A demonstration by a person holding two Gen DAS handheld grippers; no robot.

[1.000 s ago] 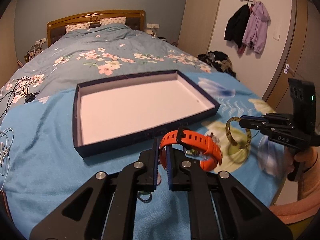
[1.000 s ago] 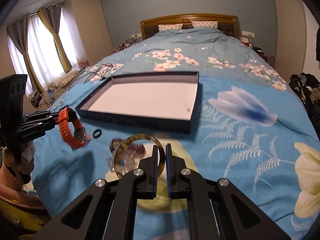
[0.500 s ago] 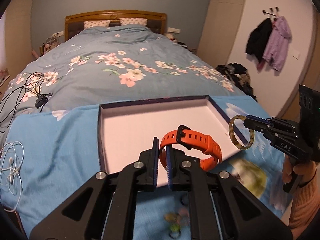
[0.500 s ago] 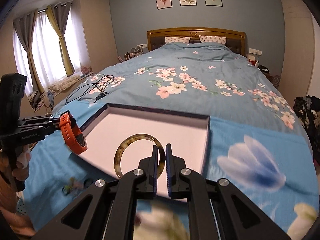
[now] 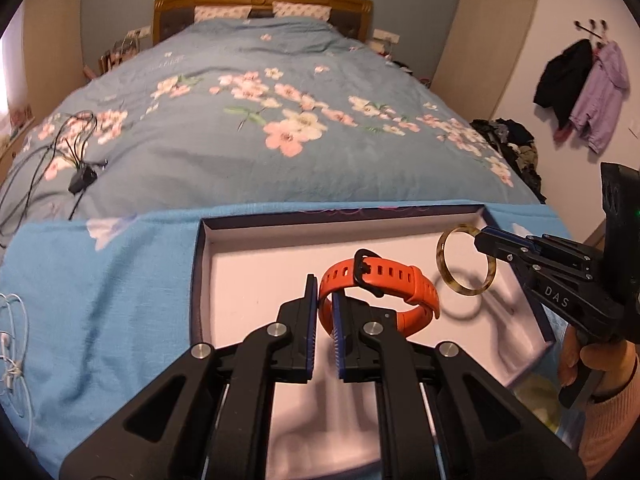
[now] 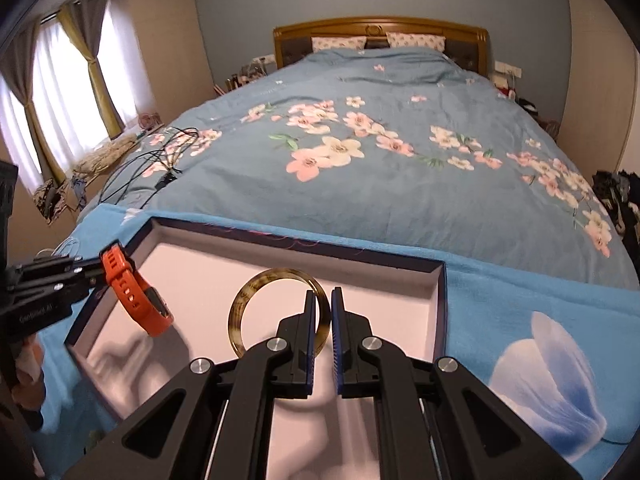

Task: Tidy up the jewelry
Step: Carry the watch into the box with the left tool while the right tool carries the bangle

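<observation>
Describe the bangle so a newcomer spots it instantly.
Find the bed, then the shallow dark-rimmed tray on its near blue blanket. Over the tray's right side, the right claw pinches a thin, mottled amber bangle; the neighbouring watch is a thick orange strap.

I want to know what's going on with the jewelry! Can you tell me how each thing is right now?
Left gripper: shut on the orange watch, over the box.
Right gripper: shut on the bangle, over the box.
Orange watch: held in the air, strap buckled in a loop.
Bangle: held upright in the air.
Box: open, nothing lying inside that shows.
</observation>
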